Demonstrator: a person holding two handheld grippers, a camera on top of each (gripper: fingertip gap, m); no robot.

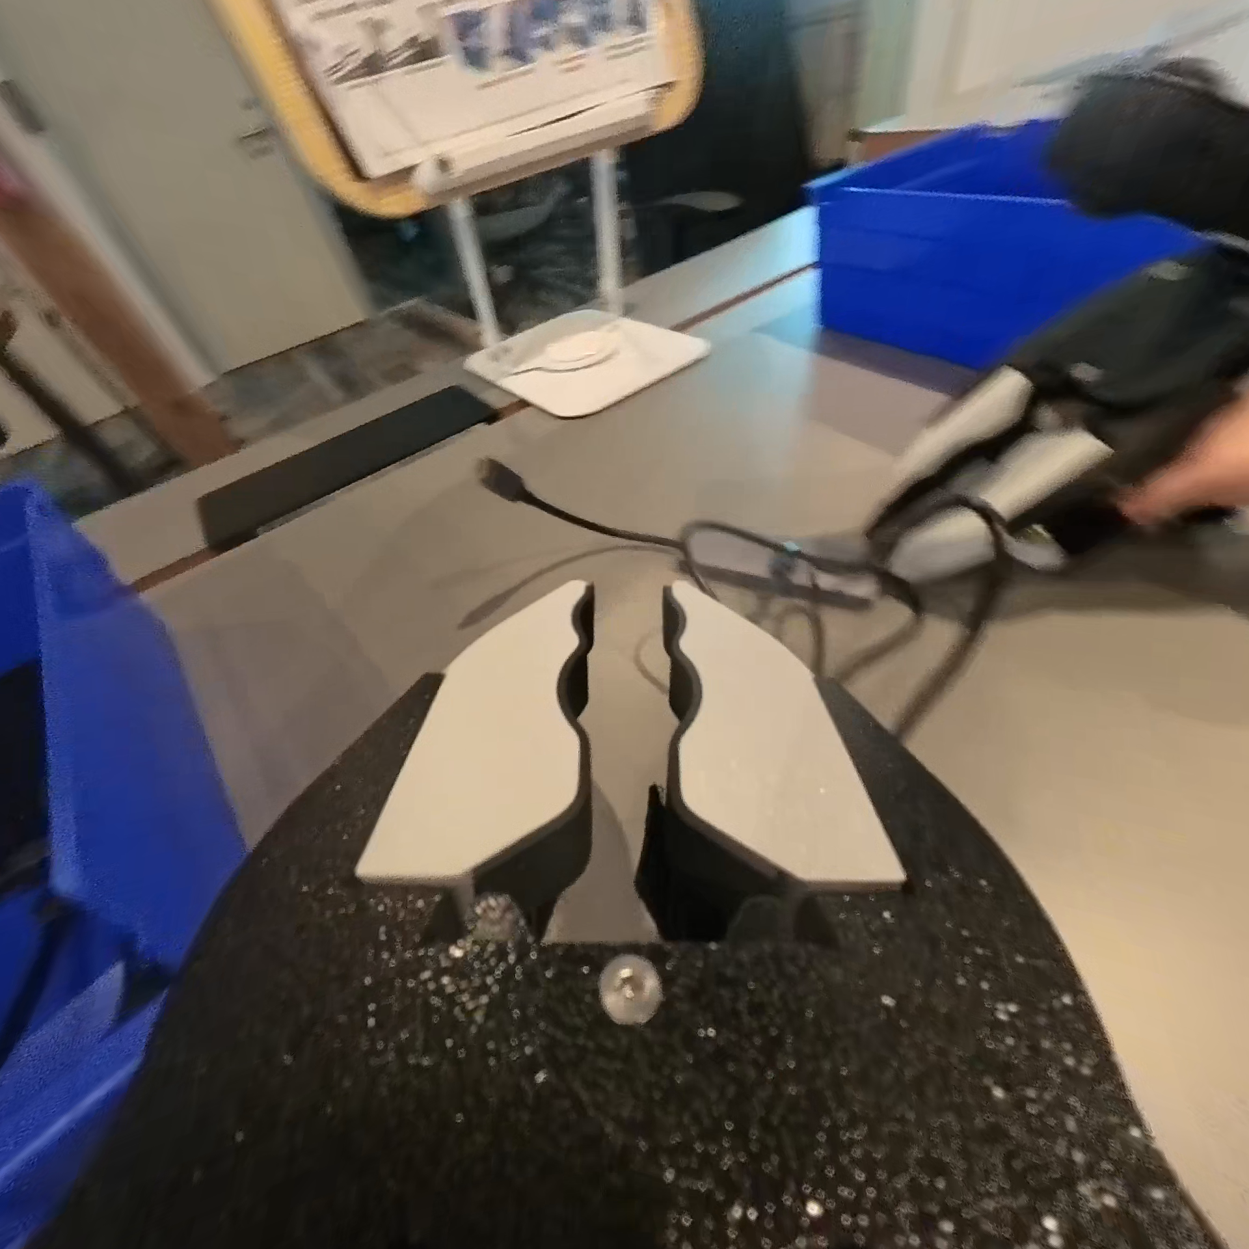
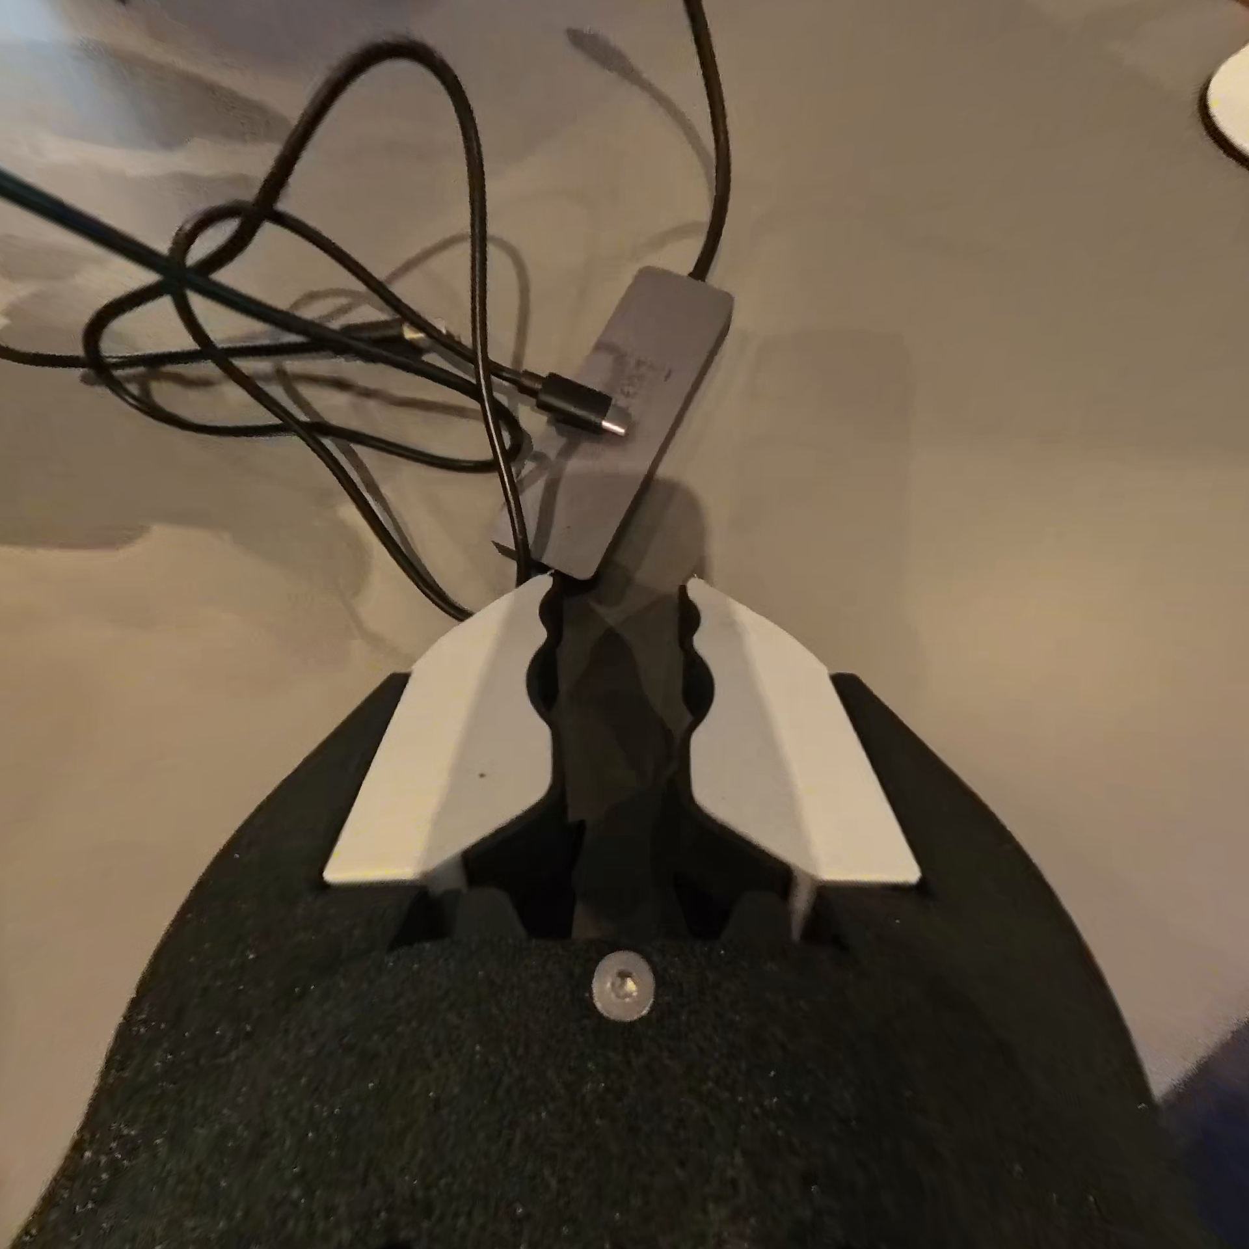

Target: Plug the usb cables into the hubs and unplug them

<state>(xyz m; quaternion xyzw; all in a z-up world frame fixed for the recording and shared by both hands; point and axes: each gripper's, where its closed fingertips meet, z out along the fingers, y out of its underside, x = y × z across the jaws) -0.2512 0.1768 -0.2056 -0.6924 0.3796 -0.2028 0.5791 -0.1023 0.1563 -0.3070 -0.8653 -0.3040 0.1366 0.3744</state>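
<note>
In the right wrist view a grey USB hub (image 2: 628,473) lies on the tan table, its own cable leaving its far end. A black USB-C plug (image 2: 584,405) rests loose on top of the hub, and its cable joins a tangle of black cables (image 2: 304,324) to the left. My right gripper (image 2: 618,584) is open and empty, its tips just short of the hub's near end. In the left wrist view my left gripper (image 1: 628,595) is open and empty above the table. Beyond it a cable plug (image 1: 500,473) sticks up, with the right gripper (image 1: 980,486) farther right.
A blue bin (image 1: 101,709) stands close on the left and another blue bin (image 1: 946,257) at the back right. A flat black bar (image 1: 338,459) and the white base of a sign stand (image 1: 588,358) sit at the far table edge. A hand (image 1: 1189,486) holds the right gripper.
</note>
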